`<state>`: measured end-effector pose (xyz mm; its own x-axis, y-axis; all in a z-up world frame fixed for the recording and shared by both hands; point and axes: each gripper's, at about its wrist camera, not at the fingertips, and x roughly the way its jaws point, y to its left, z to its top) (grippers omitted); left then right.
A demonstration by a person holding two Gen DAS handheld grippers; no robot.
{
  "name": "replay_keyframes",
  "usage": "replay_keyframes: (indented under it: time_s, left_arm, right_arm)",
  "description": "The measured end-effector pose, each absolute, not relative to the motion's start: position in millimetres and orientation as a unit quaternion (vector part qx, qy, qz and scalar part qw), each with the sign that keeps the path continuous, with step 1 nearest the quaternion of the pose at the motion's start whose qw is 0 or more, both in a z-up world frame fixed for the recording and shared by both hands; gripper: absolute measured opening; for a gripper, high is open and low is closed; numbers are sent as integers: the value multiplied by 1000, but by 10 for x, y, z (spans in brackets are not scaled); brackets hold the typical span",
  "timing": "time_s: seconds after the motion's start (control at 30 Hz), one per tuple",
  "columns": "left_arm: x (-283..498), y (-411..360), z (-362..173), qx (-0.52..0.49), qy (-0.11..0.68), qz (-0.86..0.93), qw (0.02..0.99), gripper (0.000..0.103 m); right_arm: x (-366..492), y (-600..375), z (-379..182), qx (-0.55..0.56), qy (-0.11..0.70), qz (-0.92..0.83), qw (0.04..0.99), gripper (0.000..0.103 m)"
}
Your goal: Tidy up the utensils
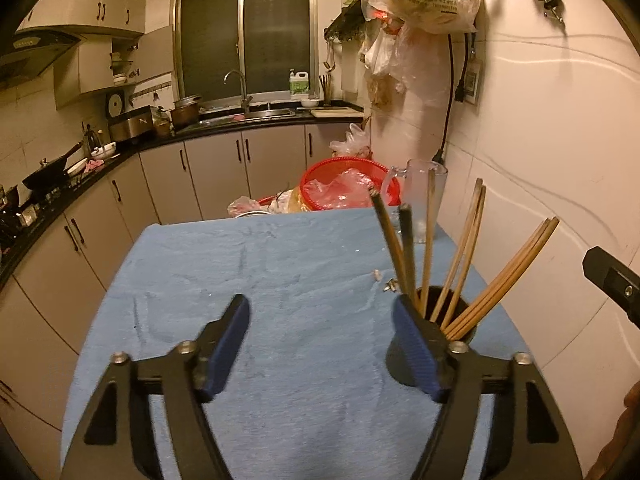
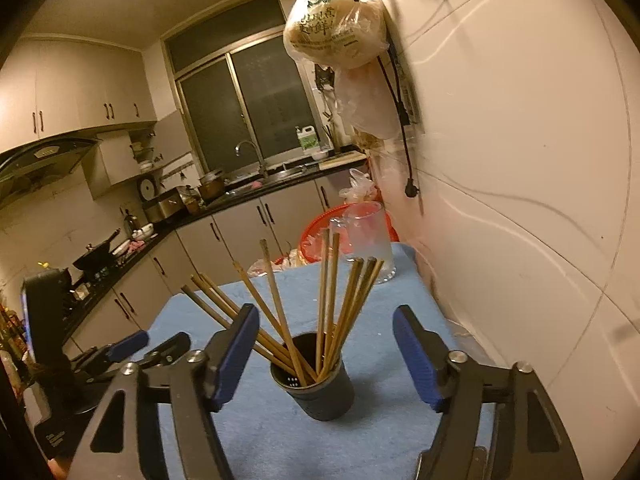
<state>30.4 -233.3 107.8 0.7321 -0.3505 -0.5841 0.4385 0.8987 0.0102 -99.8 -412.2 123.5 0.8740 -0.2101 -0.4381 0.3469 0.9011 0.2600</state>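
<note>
Watch that dark round holder (image 2: 313,384) packed with wooden chopsticks (image 2: 332,304)
Both your grippers, left (image 1: 320,344) and right (image 2: 326,352), have jaws wide and empty; bump those leaning sticks and the holder probably tips.

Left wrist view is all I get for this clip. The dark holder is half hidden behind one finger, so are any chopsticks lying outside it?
Observer: None that show. In the right wrist view all the chopsticks stand fanned out in the dark holder.
Operator: Is the right gripper holding anything?
Observer: No. The right gripper is open, with the holder standing free between its fingers.
Operator: Does the holder have any detail I cannot see?
Observer: Yes, small drain holes in its inner wall.
Operator: And the left gripper?
Observer: The left gripper sits low to the left of the holder, open and holding nothing.
</note>
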Motion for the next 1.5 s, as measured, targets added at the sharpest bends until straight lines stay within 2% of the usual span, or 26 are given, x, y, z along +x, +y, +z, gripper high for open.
replay_keyframes:
  time_s: [0.1,0.37,0.83,1.03,1.5]
  left_arm:
    - [308,-2283,1056,77,297,-192,932,83]
    - [294,-2120,1014,81,304,-155,936,91]
    - [-455,-1483,841,141,284,-105,943,92]
    - [-729,-1255,773,132,297,-105,940,92]
    - [-778,-1185,547,129,323,-122,930,92]
  right_arm:
    - [-972,-4120,1189,171,222,-155,947,79]
    - [-985,-4084,1098,168,256,-190,933,80]
    - [-1650,-3305,1002,89,239,-293,921,83]
    - [-1947,-2917,886,53,220,-294,929,83]
    - [-1863,-2712,725,24,253,-274,928,84]
